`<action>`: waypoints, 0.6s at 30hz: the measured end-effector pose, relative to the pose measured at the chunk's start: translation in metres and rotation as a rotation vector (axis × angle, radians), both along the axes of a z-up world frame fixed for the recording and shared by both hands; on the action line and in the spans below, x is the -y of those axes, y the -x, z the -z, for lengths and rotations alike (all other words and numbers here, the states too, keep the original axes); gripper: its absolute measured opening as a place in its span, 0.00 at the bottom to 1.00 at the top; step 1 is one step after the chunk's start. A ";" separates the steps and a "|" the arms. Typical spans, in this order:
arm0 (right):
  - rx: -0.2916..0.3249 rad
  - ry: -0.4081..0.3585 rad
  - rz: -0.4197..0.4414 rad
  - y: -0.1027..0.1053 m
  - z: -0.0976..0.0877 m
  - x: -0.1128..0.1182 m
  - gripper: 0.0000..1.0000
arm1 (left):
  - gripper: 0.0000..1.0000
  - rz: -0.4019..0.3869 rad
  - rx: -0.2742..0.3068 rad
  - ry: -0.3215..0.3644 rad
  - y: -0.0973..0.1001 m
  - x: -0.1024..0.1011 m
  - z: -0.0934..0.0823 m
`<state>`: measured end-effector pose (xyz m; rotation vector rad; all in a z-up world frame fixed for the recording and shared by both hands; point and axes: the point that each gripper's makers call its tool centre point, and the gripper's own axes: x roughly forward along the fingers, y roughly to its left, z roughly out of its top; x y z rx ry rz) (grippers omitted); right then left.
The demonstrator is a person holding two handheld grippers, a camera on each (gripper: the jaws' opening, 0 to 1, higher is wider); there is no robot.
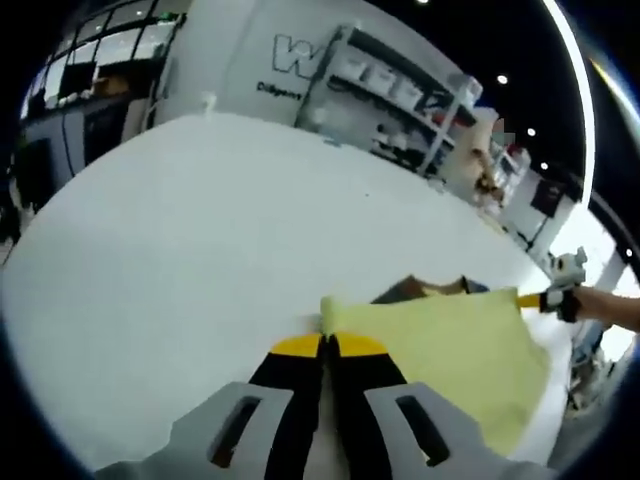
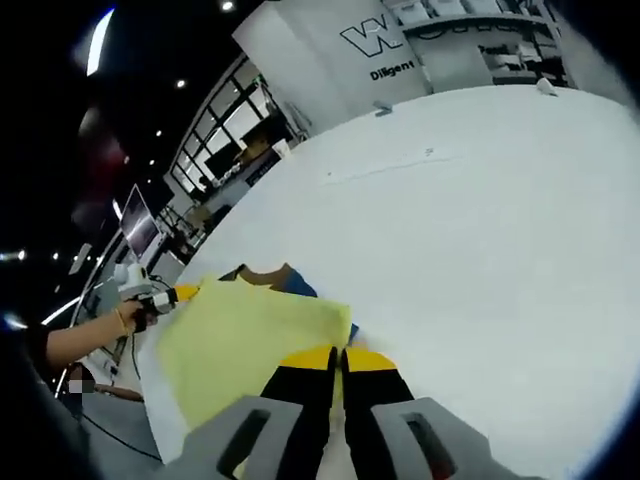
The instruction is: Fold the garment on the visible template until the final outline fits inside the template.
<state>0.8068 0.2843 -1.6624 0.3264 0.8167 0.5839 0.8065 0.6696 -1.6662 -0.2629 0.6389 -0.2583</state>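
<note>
Left gripper at bottom centre of the left gripper view, jaws pressed together pinching one corner of the yellow garment. Right gripper at bottom centre of the right gripper view, jaws likewise pinching another corner of it. Garment stretched between them over the white bench. Brown-and-blue template peeks out behind the cloth. Shelves beyond, upper frame.

We log: garment spread on table, held between left gripper and right gripper at opposite corners; shelving beyond table's far edge.
</note>
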 end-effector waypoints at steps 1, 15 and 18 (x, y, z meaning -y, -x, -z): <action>0.006 0.004 -0.004 0.002 -0.002 -0.003 0.00 | 0.00 -0.012 -0.005 -0.005 0.001 -0.004 -0.001; 0.013 0.070 -0.118 0.045 0.002 -0.007 0.08 | 0.09 0.052 0.011 0.008 0.060 -0.006 -0.017; 0.013 0.083 -0.140 0.061 0.004 -0.012 0.10 | 0.13 0.055 0.014 0.052 0.067 -0.001 -0.018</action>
